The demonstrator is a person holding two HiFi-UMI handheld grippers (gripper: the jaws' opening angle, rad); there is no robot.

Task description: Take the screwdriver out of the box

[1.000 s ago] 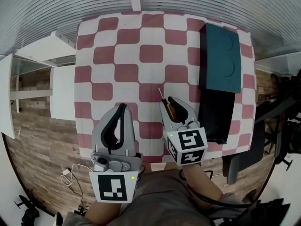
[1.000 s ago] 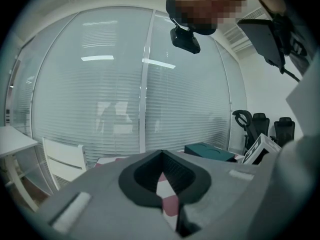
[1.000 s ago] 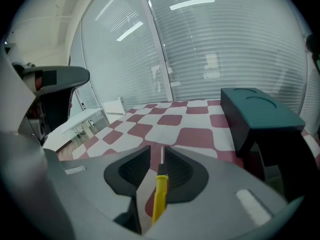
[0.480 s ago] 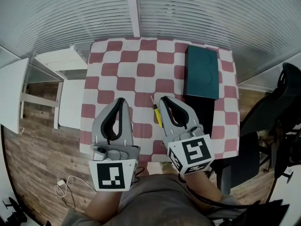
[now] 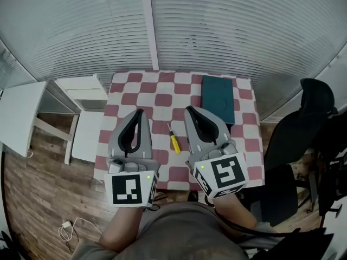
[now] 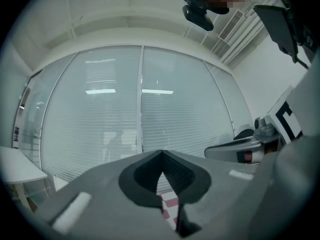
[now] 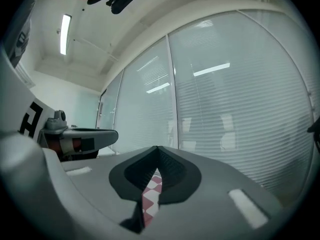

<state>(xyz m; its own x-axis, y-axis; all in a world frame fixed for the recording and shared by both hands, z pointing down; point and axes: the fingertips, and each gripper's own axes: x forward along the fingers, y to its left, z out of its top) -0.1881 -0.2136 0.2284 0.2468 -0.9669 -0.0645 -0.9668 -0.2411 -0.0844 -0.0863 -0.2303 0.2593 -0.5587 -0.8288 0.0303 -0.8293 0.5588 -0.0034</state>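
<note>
Spot the screwdriver (image 5: 173,143) out of the box, lying flat on the red-and-white checked worktop (image 5: 162,85), a little below the middle of the head view. Long axis nearly up and down the frame, leaning slightly: thin metal shaft toward the upper left, yellow handle toward the lower right. Lying free between the two grippers, touched by neither; too small to make out the shape of the tip. Just left of it, see the left gripper (image 5: 139,113), and just right of it the right gripper (image 5: 190,110), both above the near half of the worktop with tips toward the top of the frame. In the left gripper view, find the left gripper (image 6: 162,153) with jaws pressed together at the tips and nothing clamped; same for the right gripper (image 7: 157,148) in its own view, with only a sliver of checked worktop seen through the slit below the tips. Farther out, at the worktop's upper right, note the dark green box (image 5: 218,98), its near end hidden behind the right gripper, so open or closed cannot be told. At the right edge, a black chair (image 5: 295,140), partly cut off.
</note>
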